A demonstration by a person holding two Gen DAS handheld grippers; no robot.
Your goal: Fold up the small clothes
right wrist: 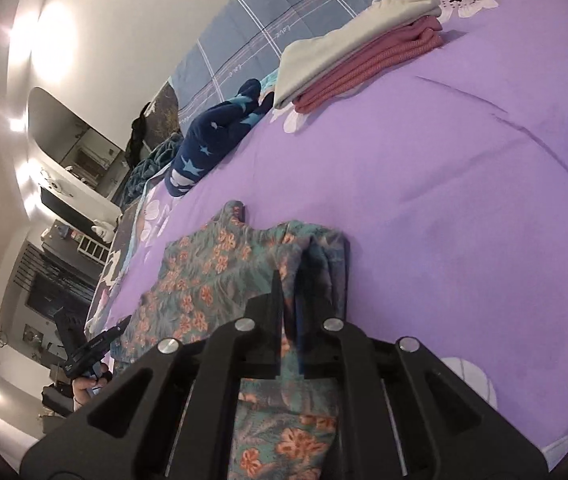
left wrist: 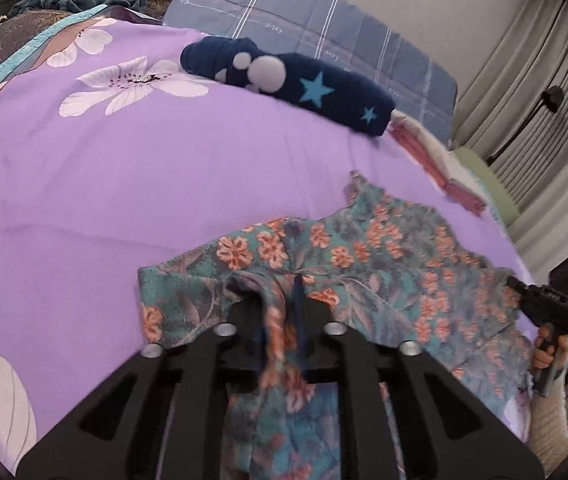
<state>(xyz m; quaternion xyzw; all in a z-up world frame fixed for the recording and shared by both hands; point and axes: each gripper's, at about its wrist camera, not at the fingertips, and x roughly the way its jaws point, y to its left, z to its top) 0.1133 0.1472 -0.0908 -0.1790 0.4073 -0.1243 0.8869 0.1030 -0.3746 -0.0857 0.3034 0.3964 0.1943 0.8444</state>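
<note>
Both tongs grip the floral garment low over the purple bed

Left tongs and right tongs each pinch the floral garment; an uneven release could bunch it; folded stack at one o'clock, navy bundle at twelve; bed open at ten.

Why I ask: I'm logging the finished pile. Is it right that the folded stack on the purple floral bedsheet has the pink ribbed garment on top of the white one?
Not quite. In the right wrist view, the folded white garment lies on top and the pink ribbed garment sits under it. The stack does rest on the purple floral bedsheet.
</note>
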